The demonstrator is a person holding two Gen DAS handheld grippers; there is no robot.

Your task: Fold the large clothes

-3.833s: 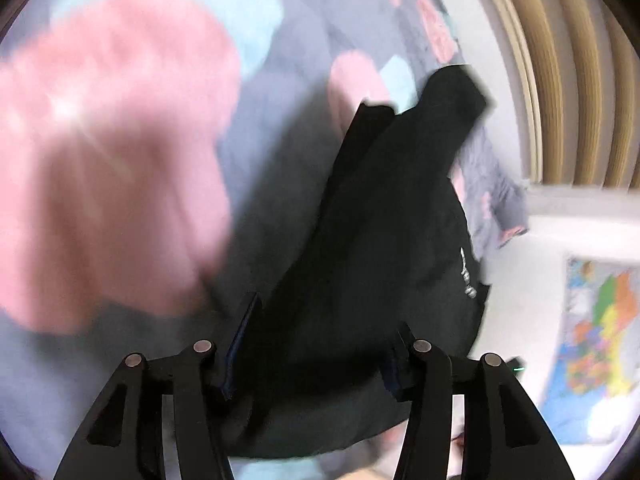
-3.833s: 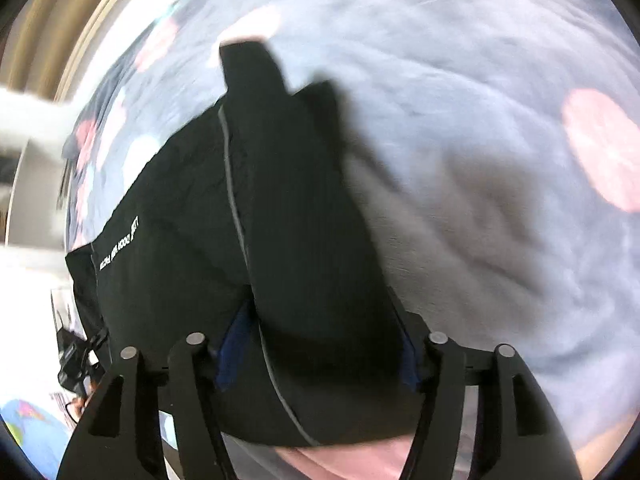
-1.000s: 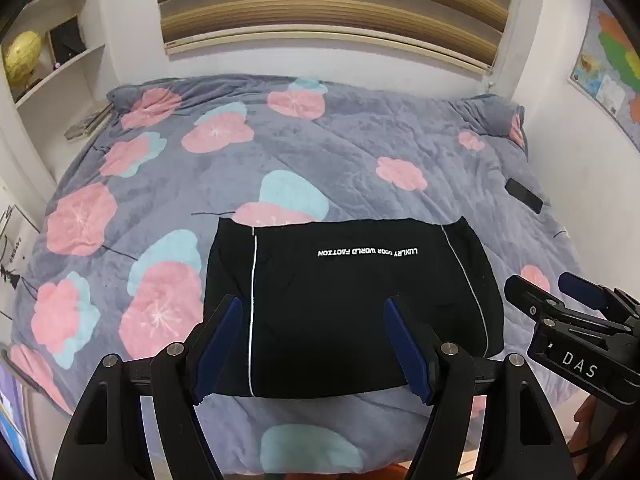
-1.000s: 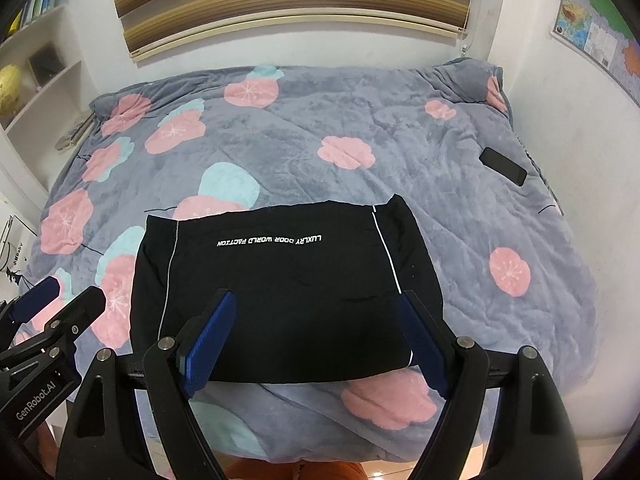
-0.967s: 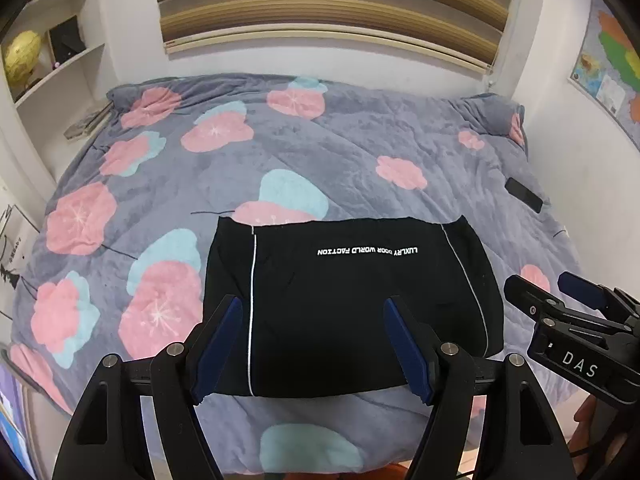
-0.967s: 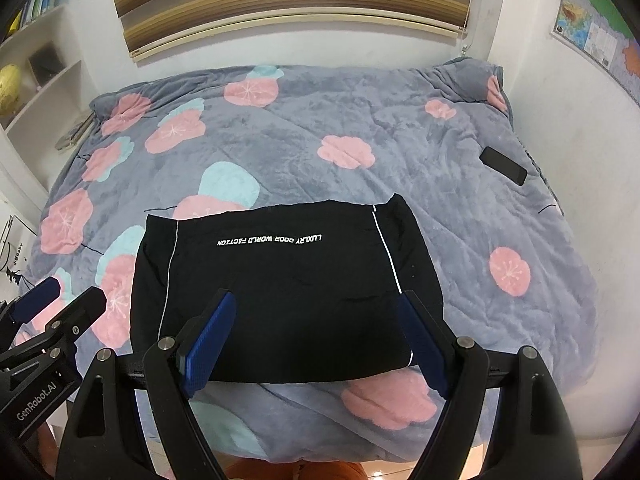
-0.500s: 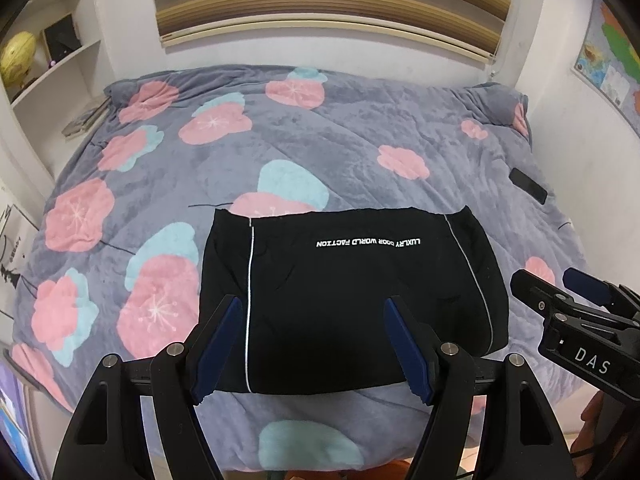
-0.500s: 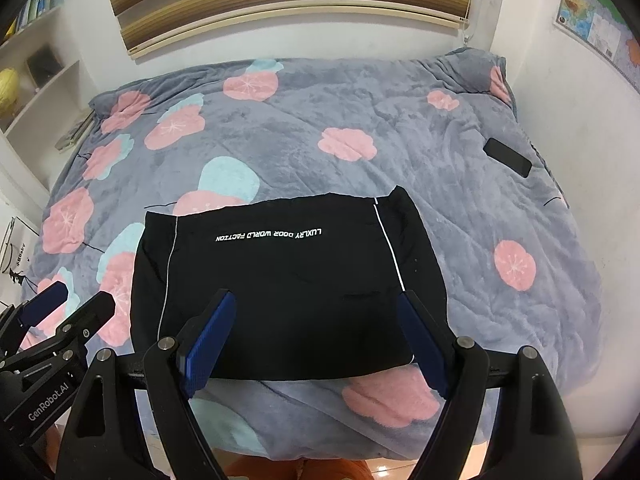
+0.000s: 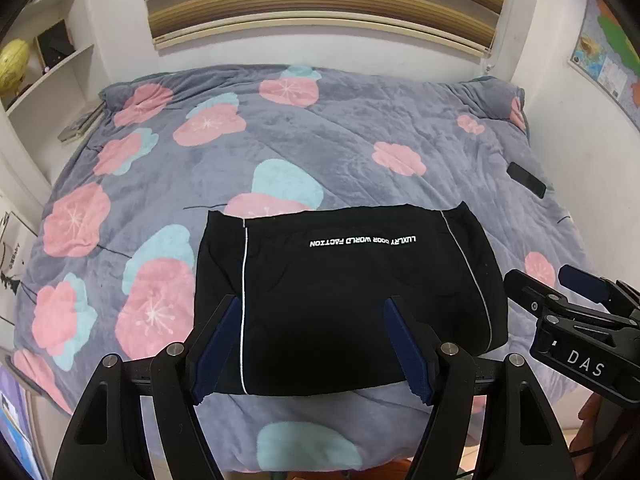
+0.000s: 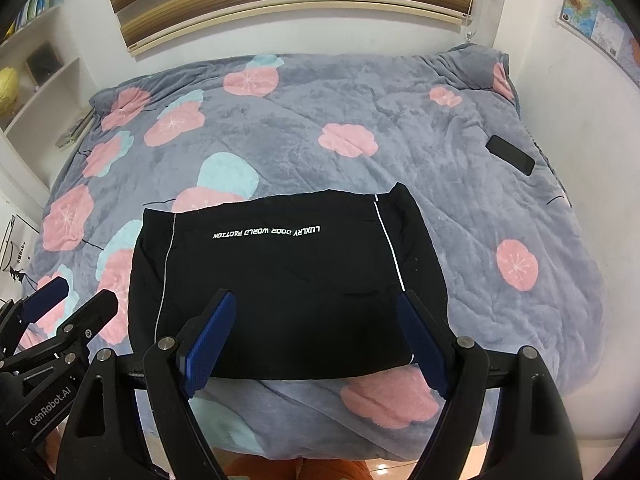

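Garment: I see the black garment [image 9: 344, 296] folded into a flat rectangle on the near part of the bed, white lettering [image 9: 362, 241] running across it near the far edge, upside down to me.
Piping: a thin white stripe [image 9: 244, 304] runs near to far down its left side, another [image 10: 390, 244] down its right.
Left gripper: my left gripper [image 9: 312, 344] hangs above the near edge of the garment, jaws wide apart, blue pads [image 9: 216, 348] bare, nothing between them.
Right gripper: my right gripper [image 10: 316, 340] is the same, jaws spread wide and holding nothing, over the near edge of the cloth.
Cross view: each gripper shows at the side of the other's camera, left one at the left, right one at the right, both clear of the garment.
Blanket: grey blanket [image 10: 480, 216] with pink and pale blue flowers covers the bed under the garment.
Phone: a dark phone [image 10: 511, 155] lies near the blanket's right edge, well apart from the garment.
Wall: striped blind [image 9: 320, 4] on the far wall, shelves [image 9: 52, 72] at far left.
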